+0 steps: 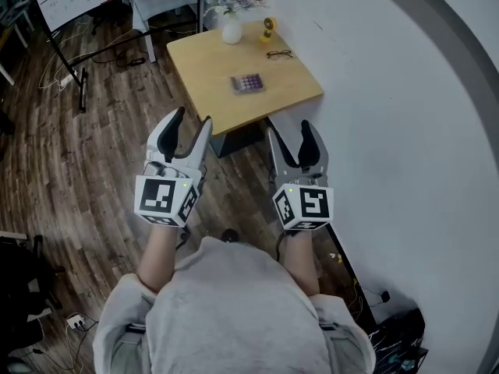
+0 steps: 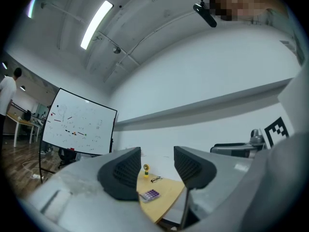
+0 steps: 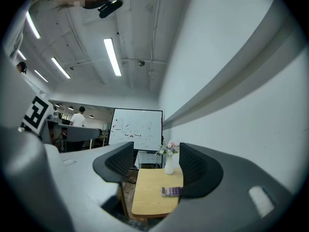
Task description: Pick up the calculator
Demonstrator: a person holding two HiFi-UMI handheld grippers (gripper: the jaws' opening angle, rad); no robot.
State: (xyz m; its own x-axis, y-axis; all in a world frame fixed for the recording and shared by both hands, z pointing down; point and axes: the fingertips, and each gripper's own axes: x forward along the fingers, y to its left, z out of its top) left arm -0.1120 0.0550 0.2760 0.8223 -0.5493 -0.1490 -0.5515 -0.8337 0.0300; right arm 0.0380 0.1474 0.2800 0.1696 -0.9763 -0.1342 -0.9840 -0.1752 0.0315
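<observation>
— Calculator (image 1: pixel 248 82)?
— Flat on the table (image 1: pixel 300 92), well ahead of both grippers, roughly between their lines.
— Handling?
— Likely light, stiff and thin, with a slick plastic casing. Best pinched across the long edges, clear of the keys.
— Left gripper (image 1: pixel 192 118)?
— Spread wide, empty.
— Right gripper (image 1: pixel 290 128)?
— Spread wider, also empty.
— Beyond the calculator?
— Glasses (image 1: pixel 279 54) and vase (image 1: pixel 231 31), both apart from it.

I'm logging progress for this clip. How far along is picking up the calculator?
Done: nothing yet; the calculator lies flat on the wooden table, untouched. In hand: the left tool and right tool are both open and empty, over the floor short of the table. Left: reach the calculator, close on it, lift it.
</observation>
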